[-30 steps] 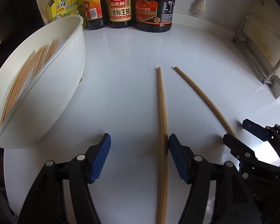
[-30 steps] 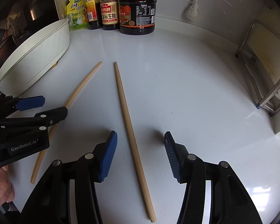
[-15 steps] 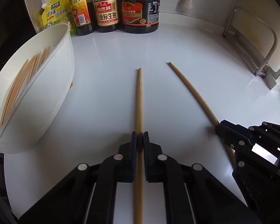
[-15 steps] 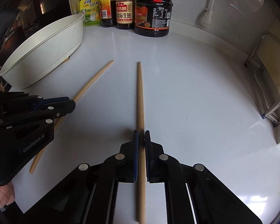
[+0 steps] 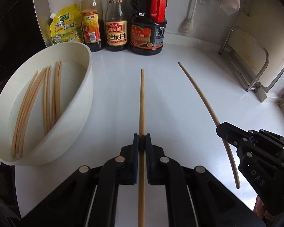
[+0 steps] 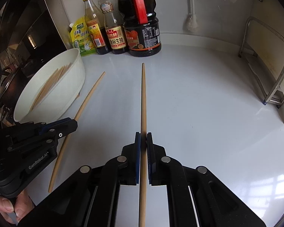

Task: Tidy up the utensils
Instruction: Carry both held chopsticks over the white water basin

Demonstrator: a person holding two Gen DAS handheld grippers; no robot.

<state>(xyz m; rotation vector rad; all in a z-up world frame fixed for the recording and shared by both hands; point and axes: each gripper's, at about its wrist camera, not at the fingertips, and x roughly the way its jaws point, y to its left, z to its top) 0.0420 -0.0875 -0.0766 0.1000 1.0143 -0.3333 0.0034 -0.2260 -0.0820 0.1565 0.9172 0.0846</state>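
My left gripper (image 5: 141, 139) has its jaws pinched on a bamboo chopstick (image 5: 142, 102), the blue pads squeezing the shaft a little past its middle. The stick runs straight ahead along my fingers, its tapered tip pointing toward the sauce bottles and its butt passing back under my camera. My right gripper (image 6: 143, 138) is the same: jaws pressed onto a second chopstick (image 6: 143, 98), which also points forward at the bottles. Each stick is off the white counter (image 5: 179, 98), with no part resting on it that I can see.

From my left camera the right gripper shows at the lower right edge, its chopstick arcing up and away from it. From my right camera the left gripper sits at the lower left with its own stick angled toward the bowl, and a hand (image 6: 7, 208) grips its handle at the bottom corner.

The white bowl (image 5: 85, 87) stands on the counter to the left, near my left gripper, and holds a loose bunch of chopsticks (image 5: 47, 102) lying lengthwise inside it.

Along the back wall stand a yellow seasoning pouch (image 5: 65, 28), a yellow-capped bottle (image 5: 90, 22), a soy sauce bottle (image 5: 116, 26) and a large dark jug with a red handle (image 5: 148, 32). A metal rack (image 5: 255, 70) stands at the far right, and a brush (image 5: 187, 25) hangs on the wall.
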